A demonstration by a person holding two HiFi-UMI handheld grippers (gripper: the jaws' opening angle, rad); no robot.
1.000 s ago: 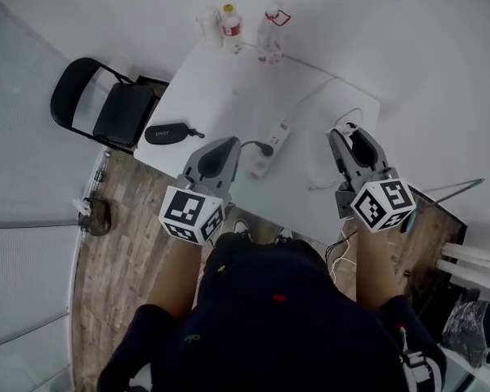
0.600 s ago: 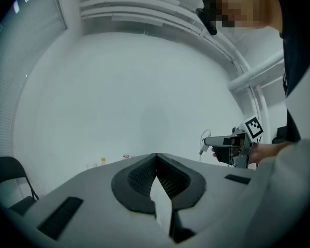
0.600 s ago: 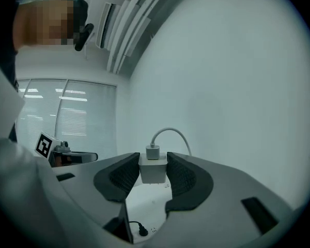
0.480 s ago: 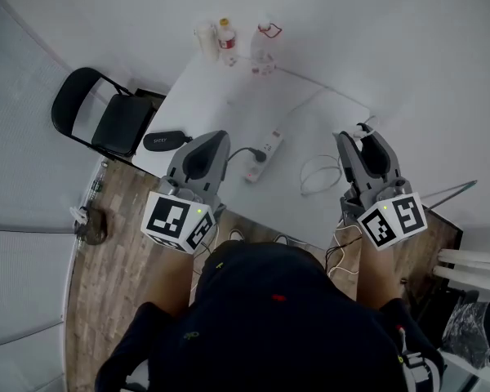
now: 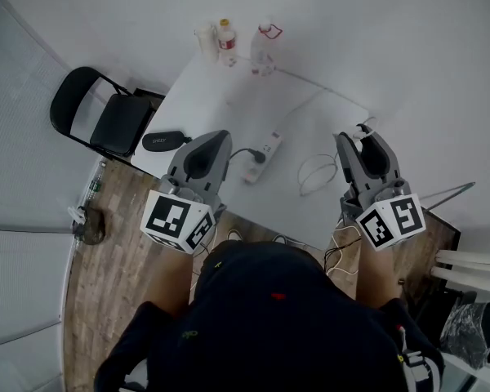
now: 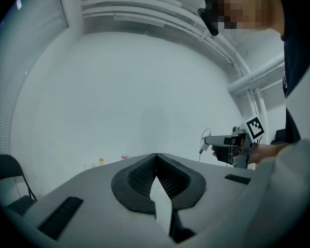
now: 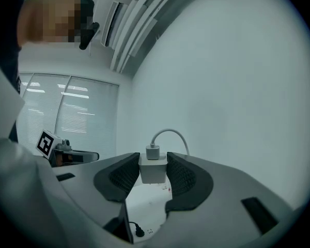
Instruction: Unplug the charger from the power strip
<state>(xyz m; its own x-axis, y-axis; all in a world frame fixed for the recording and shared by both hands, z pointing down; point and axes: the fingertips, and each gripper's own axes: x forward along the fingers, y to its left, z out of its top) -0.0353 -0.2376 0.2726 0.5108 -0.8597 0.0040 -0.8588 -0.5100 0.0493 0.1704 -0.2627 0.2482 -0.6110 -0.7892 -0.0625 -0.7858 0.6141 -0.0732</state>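
The white charger [image 7: 153, 170] sits clamped between the right gripper's [image 7: 153, 164] ribbed pads, its jaws spread to the block's width, with a white cable [image 7: 170, 137] plugged into its top and arching away. The head view shows only a white speck at that gripper's tip, well apart from the power strip [image 5: 265, 153], which lies on the white table [image 5: 229, 96] near its front edge with a black plug [image 5: 265, 150] in it. The cable's loop [image 5: 313, 174] lies by the same edge. The left gripper [image 6: 156, 158] has its jaws closed tip to tip on nothing; its view catches the right gripper side-on. Open table top stretches from the strip to the bottles [image 5: 226, 35] at the far corner.
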